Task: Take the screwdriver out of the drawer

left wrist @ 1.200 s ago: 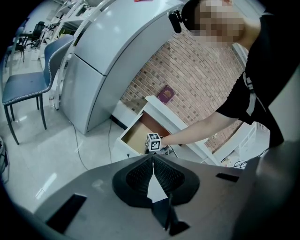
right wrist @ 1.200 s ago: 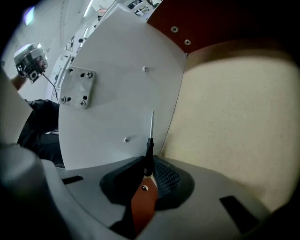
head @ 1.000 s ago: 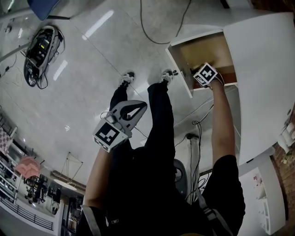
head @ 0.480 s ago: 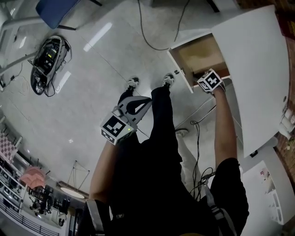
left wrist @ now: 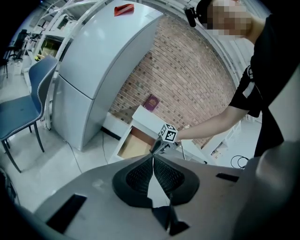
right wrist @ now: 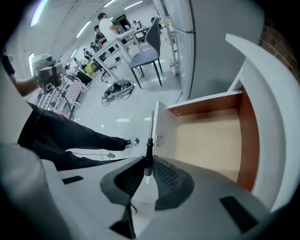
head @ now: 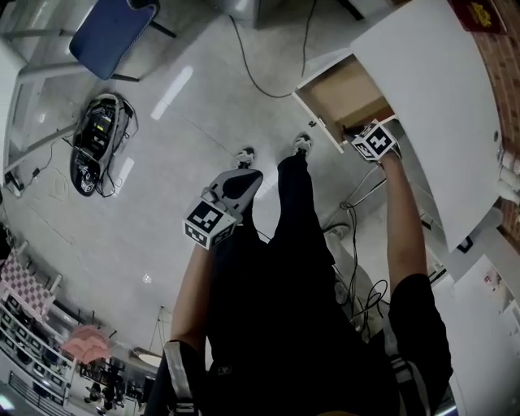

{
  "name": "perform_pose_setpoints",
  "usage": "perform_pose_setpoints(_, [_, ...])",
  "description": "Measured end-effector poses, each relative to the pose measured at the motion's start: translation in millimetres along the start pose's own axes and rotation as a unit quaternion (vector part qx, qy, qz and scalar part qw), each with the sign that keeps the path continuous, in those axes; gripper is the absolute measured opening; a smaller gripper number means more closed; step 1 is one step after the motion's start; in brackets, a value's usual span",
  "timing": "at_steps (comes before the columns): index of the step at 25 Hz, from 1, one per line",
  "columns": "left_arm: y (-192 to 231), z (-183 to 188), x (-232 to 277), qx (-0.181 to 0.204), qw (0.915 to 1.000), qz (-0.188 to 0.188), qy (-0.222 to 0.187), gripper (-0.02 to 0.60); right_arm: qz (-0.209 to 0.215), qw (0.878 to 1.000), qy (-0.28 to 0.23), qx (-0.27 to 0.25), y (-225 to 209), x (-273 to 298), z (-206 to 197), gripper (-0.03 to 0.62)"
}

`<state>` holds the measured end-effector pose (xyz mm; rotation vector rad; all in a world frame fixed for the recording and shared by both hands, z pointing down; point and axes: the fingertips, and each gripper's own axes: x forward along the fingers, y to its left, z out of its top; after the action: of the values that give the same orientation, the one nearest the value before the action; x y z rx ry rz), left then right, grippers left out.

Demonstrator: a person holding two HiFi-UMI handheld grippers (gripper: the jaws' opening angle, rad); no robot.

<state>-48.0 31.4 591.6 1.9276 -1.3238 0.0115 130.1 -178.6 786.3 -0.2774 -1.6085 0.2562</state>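
R tool (right wrist: 146, 164) pulled back over drawer (right wrist: 211, 140), clamping slim black-handled screwdriver (right wrist: 149, 143); L tool (left wrist: 153, 161) closed.

The person wears a black short-sleeved shirt (head: 422, 325), black trousers (head: 296, 211) and pale shoes (head: 302, 145) at twelve o'clock. The left gripper (head: 250, 175) and right gripper (head: 351, 132) are grey, each with a black-and-white marker cube (head: 210, 224).

Glossy pale tiled floor (head: 122, 219), blue chair (head: 110, 36), red-brick wall (left wrist: 187, 79), tall grey cabinet (left wrist: 93, 70), strip lights (right wrist: 132, 4) overhead

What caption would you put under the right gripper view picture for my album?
The right gripper grips the screwdriver in front of the open drawer.
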Motion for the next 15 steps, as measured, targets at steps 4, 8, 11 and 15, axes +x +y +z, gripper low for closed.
perform_pose_setpoints(4, [-4,5,-13,0.010,0.9999,-0.010,0.004,0.018,-0.020,0.999,-0.034,0.025,17,-26,3,0.114])
perform_pose_setpoints(8, [-9,12,-21,0.023,0.9993,-0.026,0.013,0.018,-0.036,0.995,-0.073,0.051,38,-47,5,0.114])
perform_pose_setpoints(11, [-10,20,-21,0.048,0.9977,-0.043,0.020,0.018,-0.049,0.993,-0.093,0.060,54,-60,6,0.114])
perform_pose_setpoints(15, [-18,26,-24,0.076,0.9947,-0.066,0.024,0.018,-0.068,0.988,-0.114,0.076,75,-73,4,0.114])
